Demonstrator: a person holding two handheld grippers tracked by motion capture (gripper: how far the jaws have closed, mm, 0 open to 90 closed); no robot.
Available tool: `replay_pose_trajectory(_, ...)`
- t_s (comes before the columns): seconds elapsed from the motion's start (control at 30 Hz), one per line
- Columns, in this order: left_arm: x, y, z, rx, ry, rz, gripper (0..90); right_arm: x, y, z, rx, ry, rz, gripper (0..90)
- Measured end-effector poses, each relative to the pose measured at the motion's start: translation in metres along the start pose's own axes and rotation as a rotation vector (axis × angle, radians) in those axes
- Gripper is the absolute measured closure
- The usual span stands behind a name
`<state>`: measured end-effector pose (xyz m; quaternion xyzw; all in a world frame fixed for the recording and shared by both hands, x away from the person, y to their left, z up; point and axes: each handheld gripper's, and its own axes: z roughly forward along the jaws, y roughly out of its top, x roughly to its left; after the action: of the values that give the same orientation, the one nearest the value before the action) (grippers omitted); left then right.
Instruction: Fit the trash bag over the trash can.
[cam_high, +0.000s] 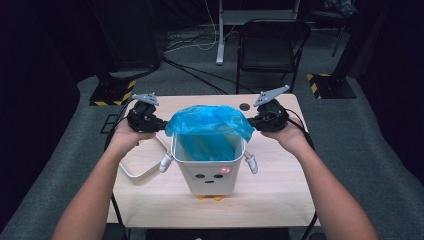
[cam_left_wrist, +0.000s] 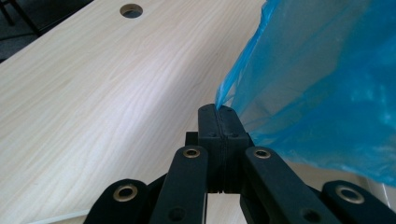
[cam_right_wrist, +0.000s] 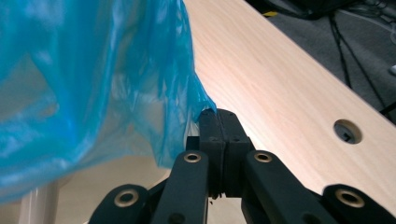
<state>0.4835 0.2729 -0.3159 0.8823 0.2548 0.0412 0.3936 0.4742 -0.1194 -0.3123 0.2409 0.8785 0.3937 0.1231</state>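
A blue bag (cam_high: 210, 122) is pinched by the closed left gripper (cam_high: 159, 123) and right gripper (cam_high: 254, 121) over a bin (cam_high: 209, 172) on the counter (cam_high: 280, 190); its edge probably needs pulling down around the rim next.

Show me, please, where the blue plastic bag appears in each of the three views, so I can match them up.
High view: the blue bag sits at centre, draped over the white bin.
Left gripper view: it fills the right side, its edge pinched in the left tool.
Right gripper view: it fills the left side, pinched in the right tool.
Shared landmark: the table's round hole.
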Motion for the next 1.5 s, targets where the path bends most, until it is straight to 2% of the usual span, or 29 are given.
replay_pose_trajectory(0.5, 0.001, -0.018, 0.010, 0.008, -0.022, -0.025, 88.9, 0.008, -0.012, 0.007, 0.009, 0.048, 0.015, 89.0)
replay_pose_trajectory(0.57, 0.001, -0.019, 0.008, 0.005, -0.017, -0.033, 85.4, 0.006, -0.014, 0.006, 0.001, 0.051, 0.022, 81.5)
replay_pose_trajectory(0.6, 0.001, -0.019, 0.008, 0.005, -0.017, -0.033, 83.2, 0.006, -0.014, 0.006, 0.001, 0.051, 0.022, 81.5)
replay_pose_trajectory(0.63, 0.002, -0.020, 0.005, -0.008, -0.011, -0.041, 81.2, 0.004, -0.016, 0.003, -0.013, 0.050, 0.044, 74.2)
replay_pose_trajectory(0.73, 0.003, -0.021, 0.001, -0.026, -0.001, -0.051, 71.8, 0.002, -0.017, -0.002, -0.033, 0.048, 0.059, 70.6)
replay_pose_trajectory(0.77, 0.004, -0.021, -0.005, -0.043, 0.016, -0.060, 68.9, 0.000, -0.019, -0.007, -0.055, 0.046, 0.073, 64.6)
replay_pose_trajectory(0.8, 0.005, -0.021, -0.008, -0.052, 0.021, -0.066, 67.0, -0.001, -0.019, -0.010, -0.067, 0.040, 0.079, 62.3)
replay_pose_trajectory(1.0, 0.005, -0.021, -0.023, -0.075, 0.041, -0.059, 62.0, -0.006, -0.023, -0.023, -0.102, 0.035, 0.101, 60.6)
replay_pose_trajectory(1.07, 0.004, -0.022, -0.030, -0.106, 0.037, -0.062, 56.3, -0.007, -0.024, -0.031, -0.117, 0.031, 0.107, 60.4)
replay_pose_trajectory(1.13, 0.003, -0.023, -0.033, -0.110, 0.043, -0.064, 55.2, -0.008, -0.025, -0.035, -0.136, 0.036, 0.116, 60.2)
replay_pose_trajectory(1.27, 0.002, -0.026, -0.035, -0.126, 0.042, -0.056, 54.8, -0.006, -0.026, -0.041, -0.151, 0.030, 0.108, 59.6)
replay_pose_trajectory(1.37, 0.000, -0.030, -0.043, -0.169, 0.030, -0.047, 53.9, -0.003, -0.028, -0.052, -0.193, 0.020, 0.099, 59.4)
replay_pose_trajectory(1.5, -0.005, -0.030, -0.052, -0.200, 0.020, -0.030, 51.8, 0.000, -0.029, -0.064, -0.230, 0.023, 0.093, 59.4)
